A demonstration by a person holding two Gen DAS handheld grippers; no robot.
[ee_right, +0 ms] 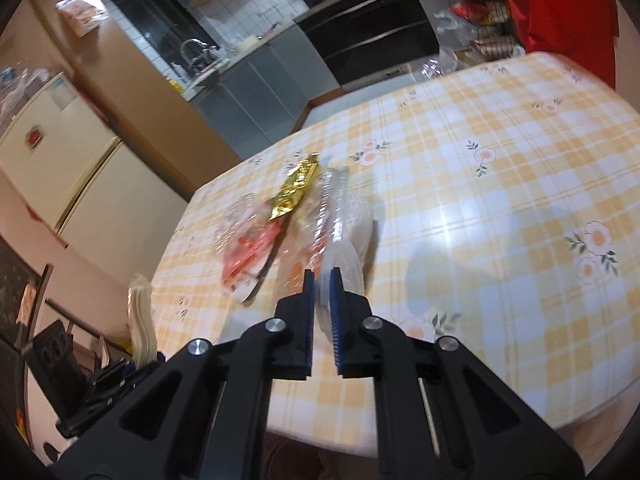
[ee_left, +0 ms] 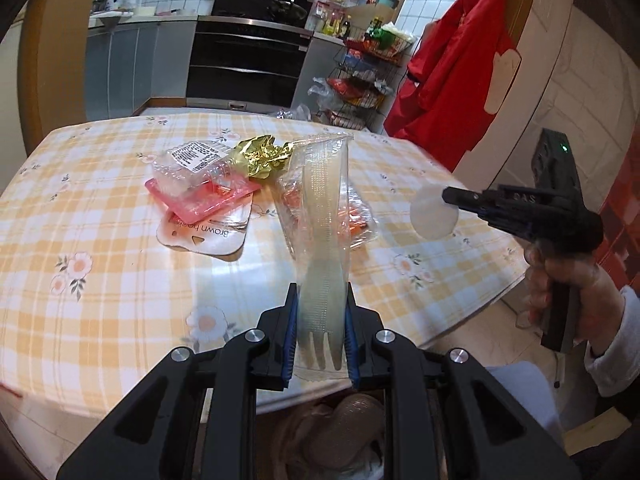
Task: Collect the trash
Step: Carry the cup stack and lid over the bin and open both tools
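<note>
**Both hand-held grippers loaded above the surface; remaining trash clustered mid-table**

We find the left hand-held gripper (ee_left: 322, 320) nearest the left wrist camera, its jaws narrow and clamped on a wrapped plastic fork (ee_left: 322, 280). The fork sits in a clear sleeve, tines toward the camera, handle rising away over the table.

To the right in the same view, we note the right hand-held gripper (ee_left: 448, 196), carried by a person's hand (ee_left: 568, 288) with a pale sleeve at the wrist. Its tips are pressed together on a round translucent lid (ee_left: 434, 214), held clear of the table. The right wrist view confirms this: the lid (ee_right: 340, 276) stands edge-on between the blue pads (ee_right: 308, 312), which are nearly together.

Below both tools lies the surface (ee_left: 100, 300), covered in a yellow checked cloth with flower prints.

Further out, near the middle of the surface, we record the remaining trash in one group: a clear clamshell box (ee_left: 192, 168) with a printed label resting on a pink tray (ee_left: 200, 200), itself on a "Brown" printed card (ee_left: 204, 236); a crumpled gold foil wrapper (ee_left: 262, 158) just beside it; and a clear wrapper with orange contents (ee_left: 356, 220) behind the fork.

Beyond the table we observe a black oven (ee_left: 248, 60), a wire rack (ee_left: 364, 76) of packets, and red garments (ee_left: 460, 68) hanging at right.
</note>
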